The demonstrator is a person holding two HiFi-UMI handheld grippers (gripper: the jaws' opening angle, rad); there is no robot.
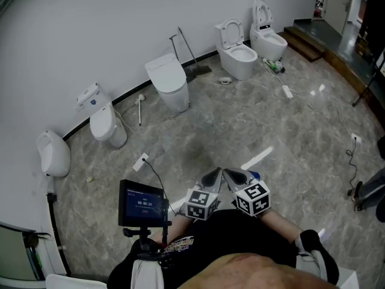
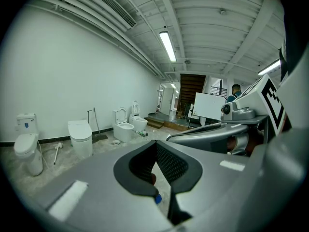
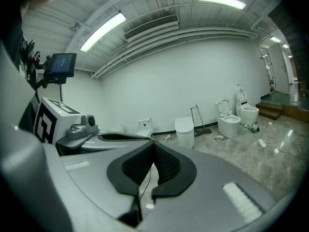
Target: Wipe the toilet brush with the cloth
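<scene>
A white toilet brush [image 1: 140, 108] leans by the wall between two toilets, far from both grippers; it also shows small in the left gripper view [image 2: 57, 152] and the right gripper view [image 3: 166, 138]. I cannot make out a cloth in any view. My left gripper [image 1: 212, 174] and right gripper [image 1: 232, 174] are held side by side close to the person's body, tips nearly touching each other, pointing out over the floor. The left gripper [image 2: 155, 144] has its jaws shut with nothing between them. The right gripper [image 3: 153, 146] is likewise shut and empty.
Several toilets line the wall [image 1: 108, 124] [image 1: 170, 80] [image 1: 237, 52] [image 1: 268, 40], with a urinal [image 1: 53, 153] at the left. A broom and dustpan [image 1: 191, 59] lean at the back. A screen on a tripod [image 1: 143, 205] stands beside the person. Cables and a power strip [image 1: 141, 161] lie on the grey floor.
</scene>
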